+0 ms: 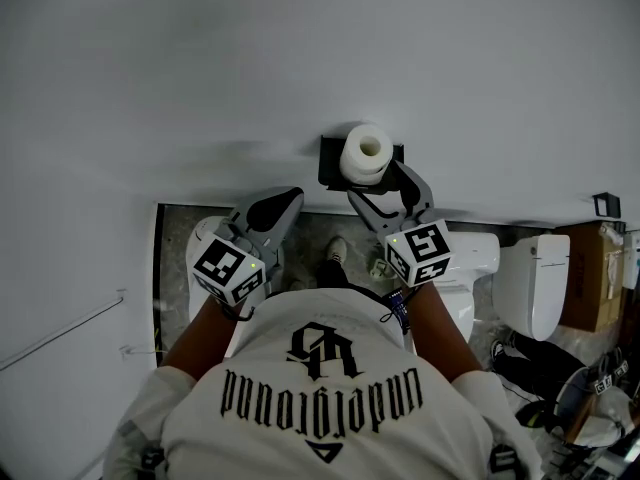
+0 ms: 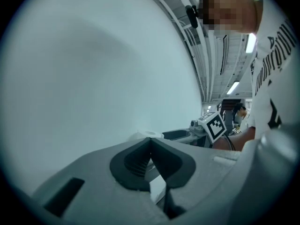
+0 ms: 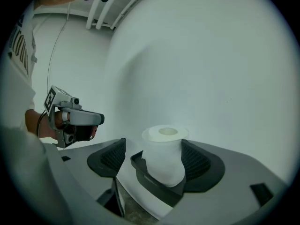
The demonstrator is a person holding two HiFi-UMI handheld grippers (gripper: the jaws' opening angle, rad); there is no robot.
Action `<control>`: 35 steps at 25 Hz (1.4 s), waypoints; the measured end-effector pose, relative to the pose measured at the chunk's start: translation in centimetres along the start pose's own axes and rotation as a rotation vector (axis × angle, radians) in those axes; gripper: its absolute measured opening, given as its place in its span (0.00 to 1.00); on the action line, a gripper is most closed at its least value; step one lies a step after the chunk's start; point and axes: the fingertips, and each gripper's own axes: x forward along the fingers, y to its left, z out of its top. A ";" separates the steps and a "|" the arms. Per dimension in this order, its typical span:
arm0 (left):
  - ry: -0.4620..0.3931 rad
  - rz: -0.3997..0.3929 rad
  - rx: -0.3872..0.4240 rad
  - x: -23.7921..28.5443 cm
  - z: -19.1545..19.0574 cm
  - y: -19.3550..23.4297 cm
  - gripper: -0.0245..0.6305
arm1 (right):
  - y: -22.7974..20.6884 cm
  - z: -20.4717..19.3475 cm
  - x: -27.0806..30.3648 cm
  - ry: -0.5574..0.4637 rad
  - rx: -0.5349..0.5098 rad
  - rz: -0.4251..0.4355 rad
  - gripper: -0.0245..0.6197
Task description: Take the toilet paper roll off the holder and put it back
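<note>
A white toilet paper roll point(image 1: 367, 152) stands upright, core hole up, in a black holder point(image 1: 329, 164) fixed to the white wall. My right gripper point(image 1: 376, 182) is open just below and in front of it. In the right gripper view the roll point(image 3: 163, 159) and holder point(image 3: 153, 182) sit between the jaws, close to the right pad point(image 3: 202, 161) and well apart from the left pad point(image 3: 109, 156); whether anything touches I cannot tell. My left gripper point(image 1: 289, 197) is shut and empty, held left of the roll. In its own view the left gripper point(image 2: 150, 147) has the roll's top point(image 2: 147, 135) just beyond.
The white wall point(image 1: 300, 58) fills the space ahead. Below it are a white toilet point(image 1: 472, 256), a second one point(image 1: 533, 283) to the right and a brown cardboard box point(image 1: 590, 273). A person stands in the distance in the left gripper view.
</note>
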 end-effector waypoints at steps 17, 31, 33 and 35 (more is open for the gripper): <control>-0.036 -0.039 0.033 -3.5 1.3 -2.2 0.06 | 3.3 1.7 -3.0 -0.043 -0.034 -0.042 0.54; -0.053 -0.071 0.017 -7.8 0.8 -3.7 0.06 | 9.2 1.5 -5.8 -0.034 -0.064 -0.008 0.31; -0.056 -0.074 0.009 -8.2 0.8 -4.0 0.06 | 9.8 1.7 -6.1 -0.037 -0.072 0.002 0.26; -0.061 -0.078 -0.005 -8.3 0.8 -4.2 0.06 | 10.1 1.8 -6.3 -0.041 -0.077 0.006 0.21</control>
